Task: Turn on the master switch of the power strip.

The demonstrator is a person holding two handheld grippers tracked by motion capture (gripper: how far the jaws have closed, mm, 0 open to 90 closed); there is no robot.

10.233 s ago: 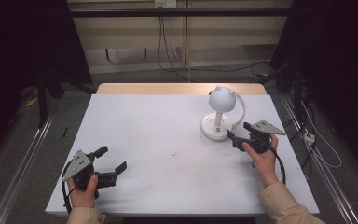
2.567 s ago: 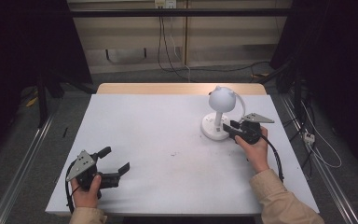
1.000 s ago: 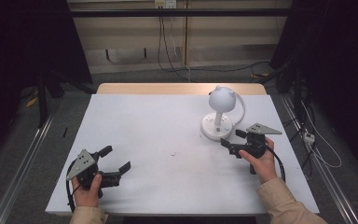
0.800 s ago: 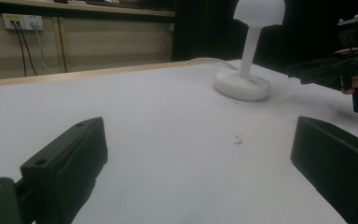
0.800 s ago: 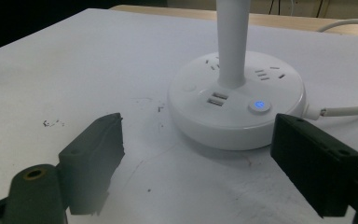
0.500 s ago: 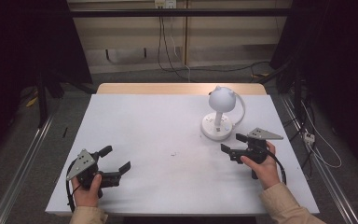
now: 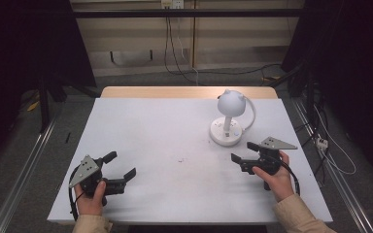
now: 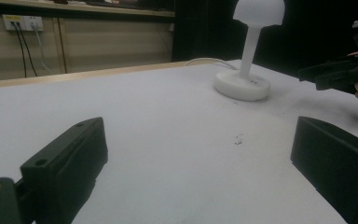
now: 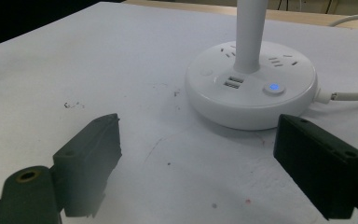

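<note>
Right gripper withdrawn from lamp; jaws apart, table centre bare.

both tongs agape, empty

The tabletop is a wide white sheet, with a strip of bare wood showing along its far edge at twelve o'clock. A white desk lamp stands on it toward two o'clock, its round base flat on the surface, a small blue light glowing on top of the base and a white cord curling away behind it. Near the middle of the tabletop sits a small dark smudge.
</note>
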